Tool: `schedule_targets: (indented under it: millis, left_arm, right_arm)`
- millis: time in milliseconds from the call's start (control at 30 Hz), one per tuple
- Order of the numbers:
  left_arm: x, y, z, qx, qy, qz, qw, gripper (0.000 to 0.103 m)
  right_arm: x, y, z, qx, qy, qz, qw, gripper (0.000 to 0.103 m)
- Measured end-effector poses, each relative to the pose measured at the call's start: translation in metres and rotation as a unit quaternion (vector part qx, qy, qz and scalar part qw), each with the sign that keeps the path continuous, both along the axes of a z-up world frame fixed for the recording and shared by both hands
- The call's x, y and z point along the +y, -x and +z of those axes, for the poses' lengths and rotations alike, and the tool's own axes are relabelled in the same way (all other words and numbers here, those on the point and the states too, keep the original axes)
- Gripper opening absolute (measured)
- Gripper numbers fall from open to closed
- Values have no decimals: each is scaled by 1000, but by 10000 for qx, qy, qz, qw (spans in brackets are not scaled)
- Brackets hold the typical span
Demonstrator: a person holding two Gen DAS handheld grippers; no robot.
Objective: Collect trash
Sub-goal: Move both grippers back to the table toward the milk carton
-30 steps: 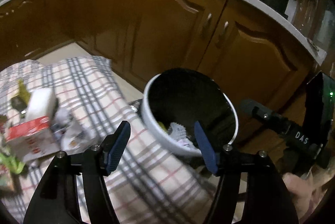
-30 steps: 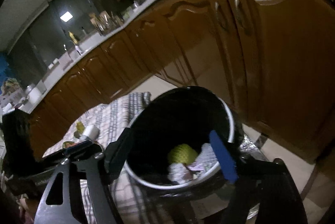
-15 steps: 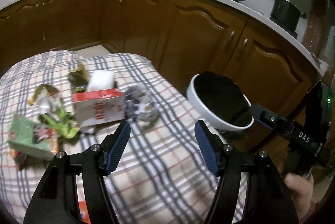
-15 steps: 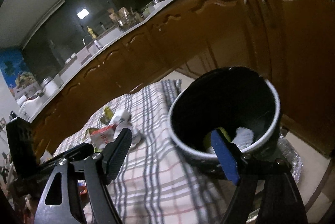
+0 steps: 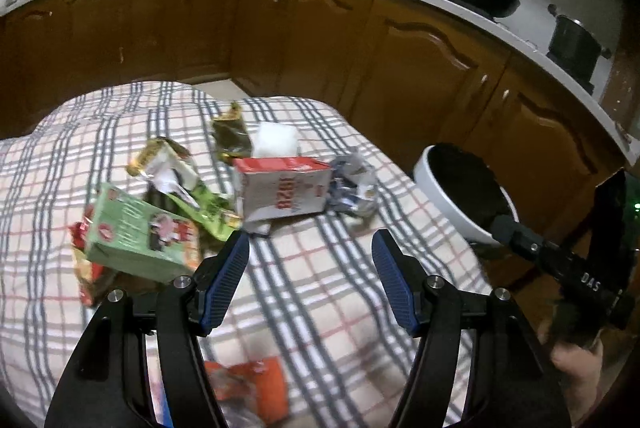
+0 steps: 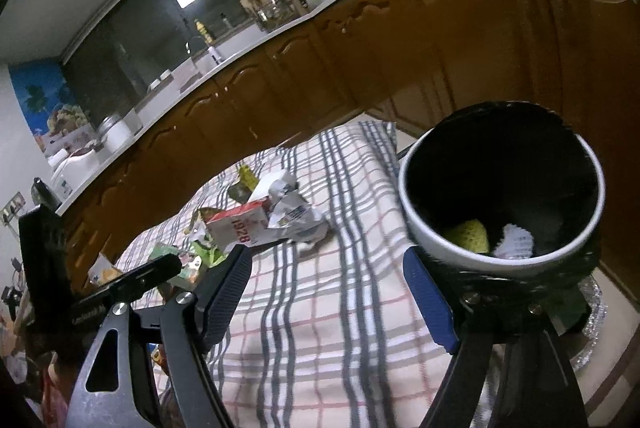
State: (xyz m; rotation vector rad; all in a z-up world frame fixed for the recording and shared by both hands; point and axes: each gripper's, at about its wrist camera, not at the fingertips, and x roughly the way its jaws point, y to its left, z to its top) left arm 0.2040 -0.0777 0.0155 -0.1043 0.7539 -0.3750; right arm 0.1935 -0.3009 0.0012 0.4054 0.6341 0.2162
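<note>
My left tongs and right tongs gape empty over checked cloth. Litter pile, red-white carton included, mid-cloth; white bin off cloth's right edge.

I read "1928" in red on the white and red carton, the digits lying sideways, at twelve o'clock from my left gripper. "DAS" stands in white on my right gripper's black body, at three o'clock.
</note>
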Motion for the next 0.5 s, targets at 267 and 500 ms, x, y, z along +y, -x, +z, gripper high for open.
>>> schedule_targets:
  millis: [267,500]
  left_arm:
    - [8,-27,4,-133,-629,-383,9972,70]
    - [-1,-65,1,-45,-1145,-1066,9877,75]
  right_arm:
    - [16,-18,2,-22,97,181,9998,80]
    - [26,-47,-2,67,26,417,9991,79]
